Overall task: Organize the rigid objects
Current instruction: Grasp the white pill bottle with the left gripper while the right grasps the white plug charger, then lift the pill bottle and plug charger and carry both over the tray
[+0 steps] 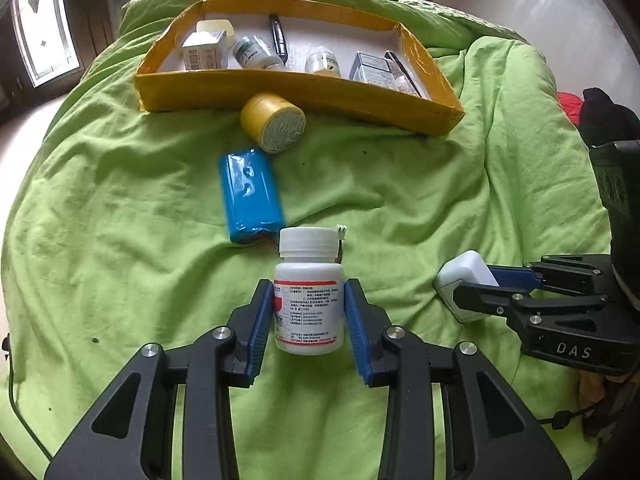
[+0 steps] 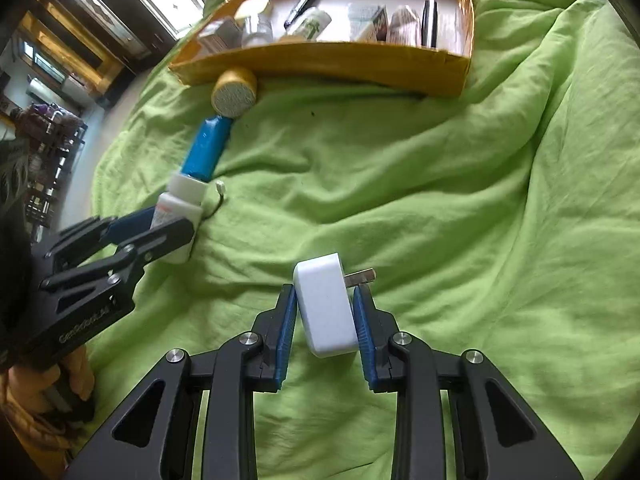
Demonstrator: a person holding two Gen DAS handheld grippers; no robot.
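My left gripper (image 1: 308, 292) is shut on a white pill bottle (image 1: 309, 300) with a white cap and a red-striped label, its blue pads pressing the bottle's sides. From the right wrist view the same bottle (image 2: 180, 208) shows in that gripper (image 2: 168, 224) at the left. My right gripper (image 2: 325, 300) is shut on a white plug adapter (image 2: 326, 308) whose metal prongs stick out to the right. In the left wrist view this adapter (image 1: 466, 274) sits in the right gripper (image 1: 476, 284) at the right edge. A yellow-walled box (image 1: 296, 94) lies beyond on the green sheet.
A blue battery pack (image 1: 250, 196) and a yellow round jar (image 1: 274, 122) on its side lie on the green bedsheet (image 1: 400, 184) before the box. Inside the box are several small cartons, bottles and pens. Dark and red cloth (image 1: 592, 112) sits at the right edge.
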